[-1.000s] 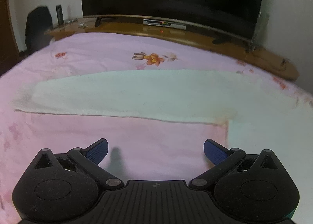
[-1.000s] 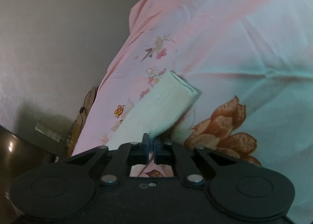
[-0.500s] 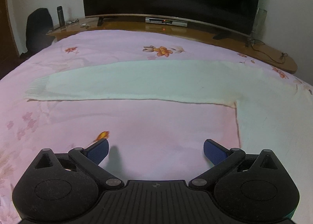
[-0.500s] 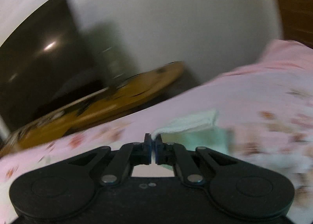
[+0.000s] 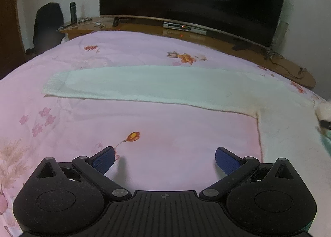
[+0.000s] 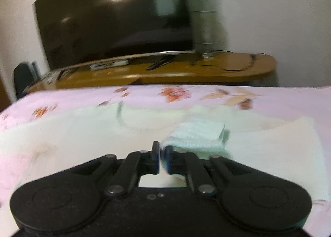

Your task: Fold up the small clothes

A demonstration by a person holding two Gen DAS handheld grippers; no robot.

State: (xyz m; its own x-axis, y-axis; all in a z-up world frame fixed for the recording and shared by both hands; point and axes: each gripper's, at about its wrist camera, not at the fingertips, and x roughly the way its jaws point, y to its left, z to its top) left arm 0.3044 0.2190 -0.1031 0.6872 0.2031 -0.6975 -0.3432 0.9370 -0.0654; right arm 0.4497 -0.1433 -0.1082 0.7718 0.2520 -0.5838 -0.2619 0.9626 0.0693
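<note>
The white sweater (image 5: 157, 86) lies flat on the pink bed (image 5: 165, 129), one sleeve stretched out. The right tongs (image 6: 162, 159) are clamped on the other sleeve's cuff (image 6: 198, 133), now swung over the body instead of off by the bed's edge. A loose pinch could drop it crooked. The left tongs (image 5: 164, 159) hover wide apart, empty.

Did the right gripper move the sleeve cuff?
Yes. The right gripper carried the sleeve cuff from the bed's edge onto the sweater body, toward the TV.
</note>
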